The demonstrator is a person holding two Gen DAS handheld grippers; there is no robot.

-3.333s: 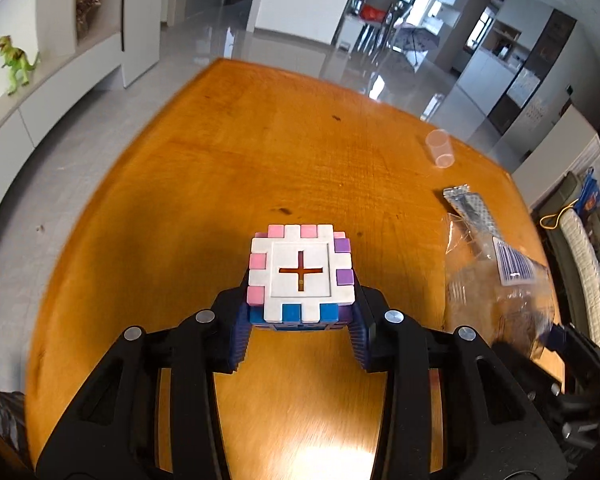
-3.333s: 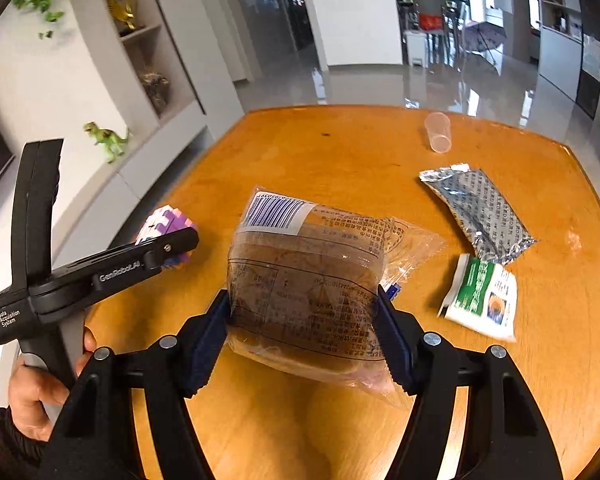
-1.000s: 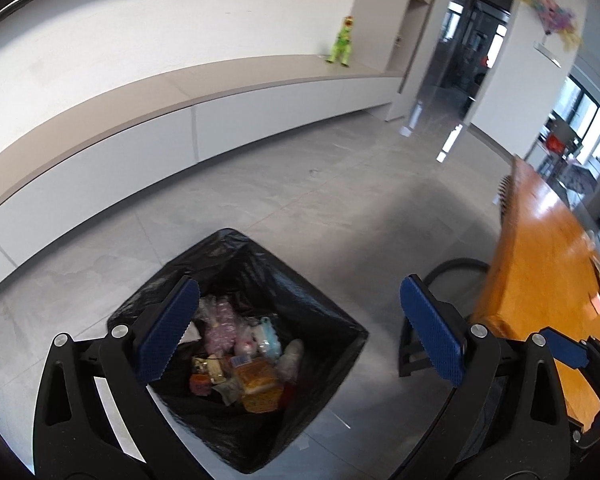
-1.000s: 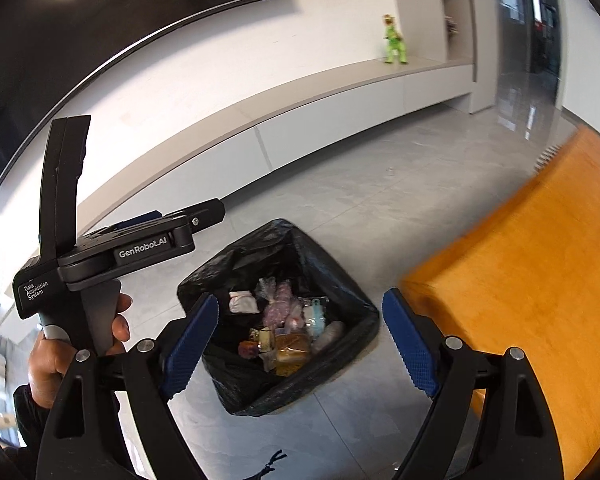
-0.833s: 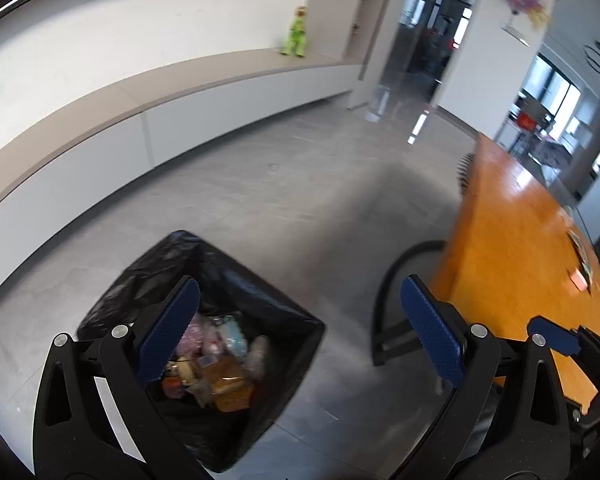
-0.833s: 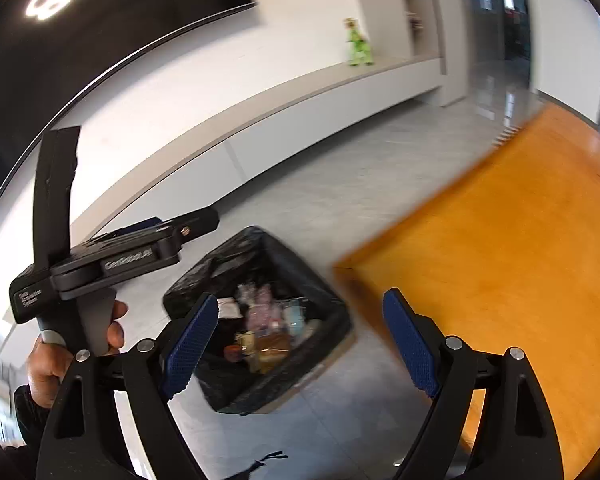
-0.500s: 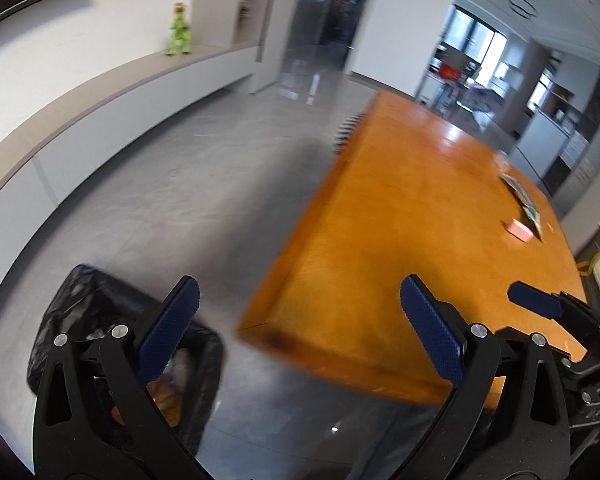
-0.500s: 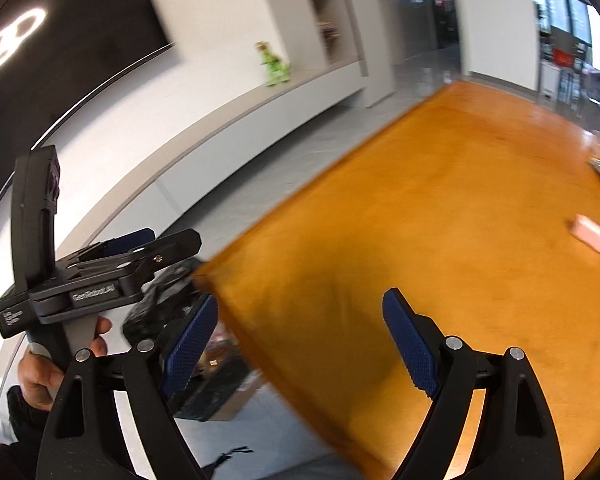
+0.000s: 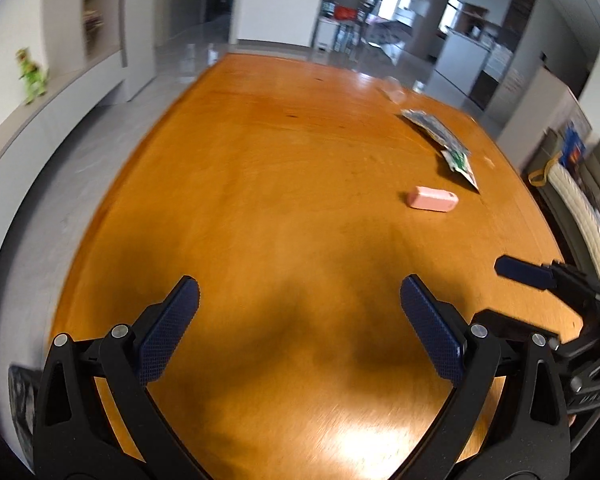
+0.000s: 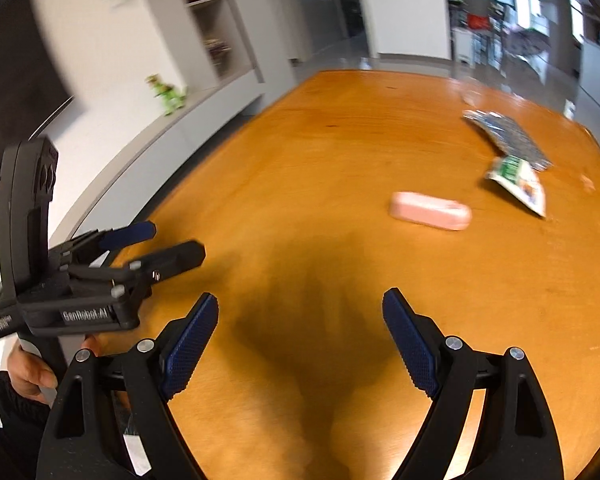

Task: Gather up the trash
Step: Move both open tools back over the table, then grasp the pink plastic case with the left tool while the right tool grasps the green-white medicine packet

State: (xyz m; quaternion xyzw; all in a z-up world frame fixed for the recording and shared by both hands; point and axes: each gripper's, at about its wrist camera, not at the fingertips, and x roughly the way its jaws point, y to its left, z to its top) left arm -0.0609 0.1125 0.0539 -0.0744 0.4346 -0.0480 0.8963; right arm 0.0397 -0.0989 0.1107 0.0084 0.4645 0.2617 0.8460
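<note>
Both grippers, left (image 9: 299, 312) and right (image 10: 300, 328), spread wide and empty over the table (image 9: 260, 184), probably lining up on remaining trash: pink block (image 10: 430, 211), foil wrapper (image 10: 508, 138), green-white packet (image 10: 520, 184).

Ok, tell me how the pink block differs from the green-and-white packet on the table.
The pink block is a plain, rounded, solid-looking bar; the green-and-white packet is a flat printed wrapper. The pink block lies alone on bare wood, apart from other items; the green-and-white packet lies against the silver wrapper, seemingly overlapping it. The pink block sits nearer both tools. Both rest on the orange table, ungrasped.
</note>
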